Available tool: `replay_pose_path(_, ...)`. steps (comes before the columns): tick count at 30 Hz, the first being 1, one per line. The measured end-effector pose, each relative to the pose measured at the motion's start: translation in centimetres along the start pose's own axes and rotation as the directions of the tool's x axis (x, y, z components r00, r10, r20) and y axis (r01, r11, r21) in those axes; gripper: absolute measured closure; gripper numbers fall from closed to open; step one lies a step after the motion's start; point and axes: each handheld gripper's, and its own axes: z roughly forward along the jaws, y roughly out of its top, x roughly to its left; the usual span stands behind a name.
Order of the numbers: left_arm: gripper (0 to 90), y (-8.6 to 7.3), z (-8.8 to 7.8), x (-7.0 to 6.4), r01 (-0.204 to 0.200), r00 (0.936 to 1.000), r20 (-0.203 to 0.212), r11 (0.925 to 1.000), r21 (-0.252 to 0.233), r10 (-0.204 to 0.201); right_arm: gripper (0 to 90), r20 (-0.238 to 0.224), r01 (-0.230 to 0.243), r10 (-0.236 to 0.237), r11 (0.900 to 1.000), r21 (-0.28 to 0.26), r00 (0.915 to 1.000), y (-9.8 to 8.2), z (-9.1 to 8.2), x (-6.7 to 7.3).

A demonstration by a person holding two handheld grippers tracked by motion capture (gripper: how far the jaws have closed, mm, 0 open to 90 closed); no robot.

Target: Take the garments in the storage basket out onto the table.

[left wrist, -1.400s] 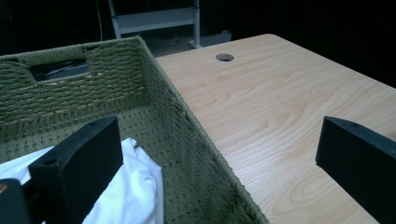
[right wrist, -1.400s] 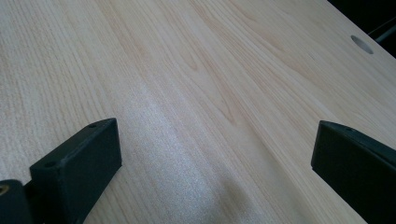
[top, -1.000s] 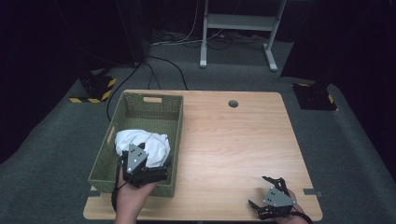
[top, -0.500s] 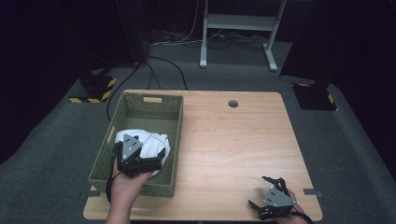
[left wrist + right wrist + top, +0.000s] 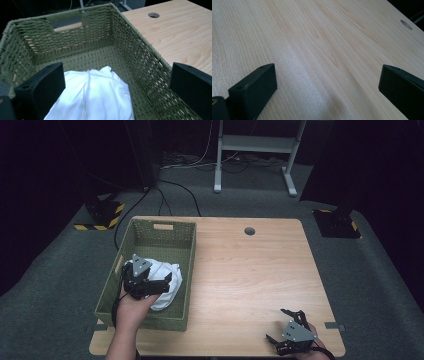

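Gaping wide, left gripper (image 5: 159, 281) partly hides white cloth (image 5: 95, 100); right gripper (image 5: 286, 325) equally spread, empty.

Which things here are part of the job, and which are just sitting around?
Part of the job:
- white cloth, bunched in the basket
- green woven basket
- left gripper, jaws open above the cloth

Just sitting around:
- right gripper, open over bare wood near the table's front corner
- wooden table
- black cables on the floor beyond the table
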Motion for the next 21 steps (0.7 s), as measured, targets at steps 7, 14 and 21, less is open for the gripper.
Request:
replay_pose_path(7,1.2,0.2,1.3,0.8,0.024,0.9997,-0.005,0.9983,0.054,-0.023,1.5,0.0,0.002,-0.002,1.0,-0.001,1.0,0.0,0.0,0.0)
replay_pose_path(14,1.4,0.4,2.3,1.7,0.035,0.999,-0.03,0.994,0.104,-0.032,1.5,-0.002,0.002,-0.002,1.0,-0.002,1.0,0.0,0.0,0.0)
replay_pose_path(21,1.5,0.1,3.7,2.4,0.058,0.9976,-0.047,0.9829,0.175,-0.05,1.5,-0.003,0.002,-0.002,1.0,-0.003,1.0,0.0,0.0,0.0)
